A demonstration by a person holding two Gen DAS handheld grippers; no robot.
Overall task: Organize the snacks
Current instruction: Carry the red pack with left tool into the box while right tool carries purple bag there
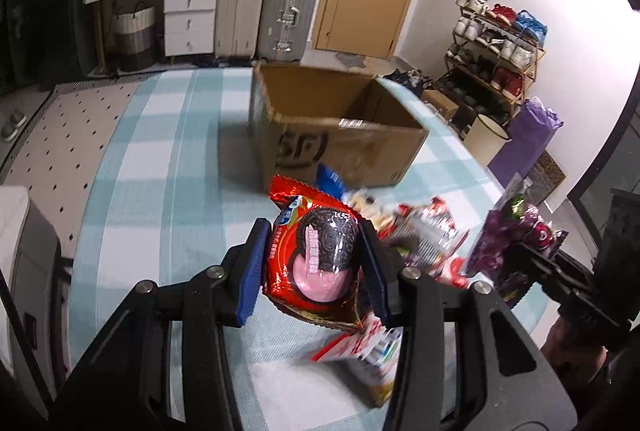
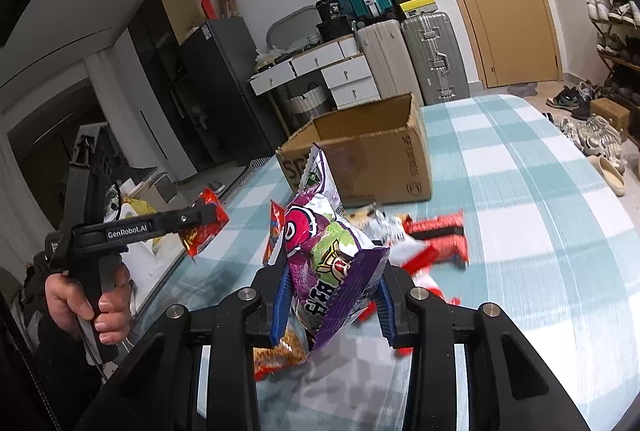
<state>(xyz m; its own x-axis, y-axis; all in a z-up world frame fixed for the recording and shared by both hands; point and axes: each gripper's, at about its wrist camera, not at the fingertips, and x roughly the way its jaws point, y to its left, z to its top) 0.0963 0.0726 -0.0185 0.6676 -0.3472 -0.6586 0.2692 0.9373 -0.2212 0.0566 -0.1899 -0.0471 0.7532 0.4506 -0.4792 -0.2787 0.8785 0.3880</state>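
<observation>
My left gripper [image 1: 316, 243] is shut on a red Oreo packet [image 1: 316, 255] and holds it above the checked tablecloth [image 1: 160, 159]. It also shows in the right wrist view [image 2: 208, 217] with the red packet [image 2: 202, 227]. My right gripper [image 2: 332, 271] is shut on a purple snack bag [image 2: 328, 255], raised above the table; the bag shows at the right of the left wrist view [image 1: 508, 243]. An open, empty-looking cardboard box [image 1: 332, 127] stands on the table behind both, also in the right wrist view [image 2: 368, 159]. Several loose snack packets [image 1: 424, 231] lie between the grippers and the box.
More red packets [image 2: 436, 235] lie on the cloth right of the purple bag, and an orange packet [image 2: 280, 351] lies under my right gripper. The table edge runs along the left [image 1: 100, 151]. Suitcases, drawers and a shoe rack [image 1: 496, 47] stand beyond the table.
</observation>
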